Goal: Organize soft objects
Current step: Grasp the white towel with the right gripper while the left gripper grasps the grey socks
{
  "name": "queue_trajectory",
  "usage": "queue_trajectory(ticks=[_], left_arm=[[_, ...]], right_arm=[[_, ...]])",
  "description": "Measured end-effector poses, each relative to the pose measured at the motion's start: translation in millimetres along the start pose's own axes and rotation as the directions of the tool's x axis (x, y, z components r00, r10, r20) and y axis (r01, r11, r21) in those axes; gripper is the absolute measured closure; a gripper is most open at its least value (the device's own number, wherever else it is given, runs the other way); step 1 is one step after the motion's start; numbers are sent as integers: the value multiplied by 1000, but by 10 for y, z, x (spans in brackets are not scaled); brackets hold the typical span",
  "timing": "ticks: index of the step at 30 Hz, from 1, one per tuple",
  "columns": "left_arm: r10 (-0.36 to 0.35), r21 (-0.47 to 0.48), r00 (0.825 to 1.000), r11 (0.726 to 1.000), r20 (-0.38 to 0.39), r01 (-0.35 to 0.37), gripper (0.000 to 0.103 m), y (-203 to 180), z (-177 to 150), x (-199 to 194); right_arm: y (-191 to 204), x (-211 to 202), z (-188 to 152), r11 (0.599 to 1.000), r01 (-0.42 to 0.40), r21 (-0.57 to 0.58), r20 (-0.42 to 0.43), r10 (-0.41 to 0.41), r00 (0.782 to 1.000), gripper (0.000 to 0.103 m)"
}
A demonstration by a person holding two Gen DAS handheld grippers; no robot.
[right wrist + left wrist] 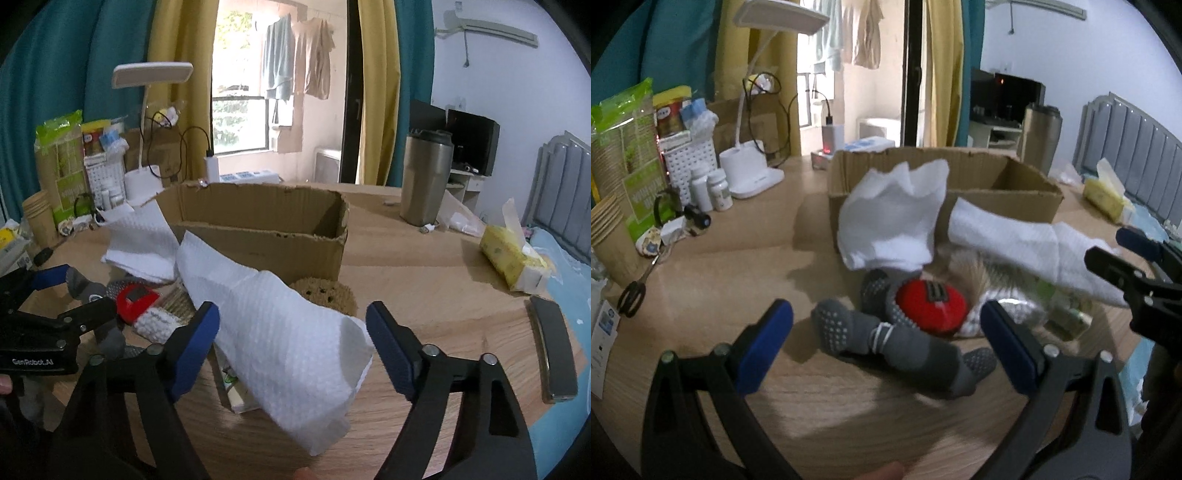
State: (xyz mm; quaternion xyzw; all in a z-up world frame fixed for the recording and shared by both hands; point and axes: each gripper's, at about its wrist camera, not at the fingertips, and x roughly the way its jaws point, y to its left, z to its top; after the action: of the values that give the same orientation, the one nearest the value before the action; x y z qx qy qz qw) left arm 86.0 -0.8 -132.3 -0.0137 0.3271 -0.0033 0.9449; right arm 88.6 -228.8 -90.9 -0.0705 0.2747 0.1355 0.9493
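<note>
A white towel [897,218] [280,328] lies draped over a pile of soft things in front of an open cardboard box [1008,192] [258,236]. Its near end lies between the open fingers of my right gripper [291,343], which also shows at the right of the left wrist view [1123,251]. Grey dotted socks [886,332] [85,288], a red pouch [931,306] [135,299] and a brown plush [325,291] lie in the pile. My left gripper [886,332] is open over the socks.
On the wooden table [720,295] are paper cups [609,236], scissors [639,284], pill bottles [709,188] and a desk lamp [753,170] at the left. A steel tumbler [424,177], a tissue pack [513,254] and a black phone [554,347] are at the right.
</note>
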Motion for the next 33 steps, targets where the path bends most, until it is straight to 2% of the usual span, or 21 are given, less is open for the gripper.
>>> queue_trajectory(ticks=[2, 3, 4, 6, 9, 14, 18, 22, 28, 33], left_arm=[[-7, 0, 1000, 1000, -13, 7, 2, 16, -26, 27], [-7, 0, 1000, 1000, -19, 7, 5, 23, -38, 36], [-9, 2, 1000, 1000, -24, 9, 11, 32, -48, 39], [-12, 2, 999, 1000, -42, 12, 12, 42, -61, 71], [-34, 1, 997, 999, -68, 34, 19, 43, -73, 119], [-52, 12, 995, 999, -90, 53, 29, -1, -96, 156], [-55, 16, 994, 998, -93, 57, 35, -9, -102, 155], [-73, 3, 994, 997, -85, 74, 56, 15, -84, 124], [-111, -9, 991, 994, -74, 111, 76, 45, -95, 37], [-124, -15, 991, 992, -51, 124, 82, 82, -73, -34]], right_arm=[[-2, 31, -14, 1000, -3, -3, -12, 3, 1000, 20], [5, 50, -23, 1000, -7, -7, -19, 6, 1000, 20], [14, 66, -35, 1000, -10, -12, -25, 10, 1000, 20], [26, 98, -57, 1000, -17, -17, -41, 16, 999, 21], [46, 134, -76, 999, -24, -23, -62, 23, 998, 31], [44, 158, -92, 1000, -14, -26, -73, 12, 997, 36], [30, 178, -105, 1000, -4, -27, -80, 1, 997, 50], [54, 162, -84, 999, -8, -49, -81, 4, 997, 60], [73, 12, -31, 998, -4, -63, -37, 2, 999, 63], [71, -109, 67, 998, -2, -66, 12, 3, 1000, 63]])
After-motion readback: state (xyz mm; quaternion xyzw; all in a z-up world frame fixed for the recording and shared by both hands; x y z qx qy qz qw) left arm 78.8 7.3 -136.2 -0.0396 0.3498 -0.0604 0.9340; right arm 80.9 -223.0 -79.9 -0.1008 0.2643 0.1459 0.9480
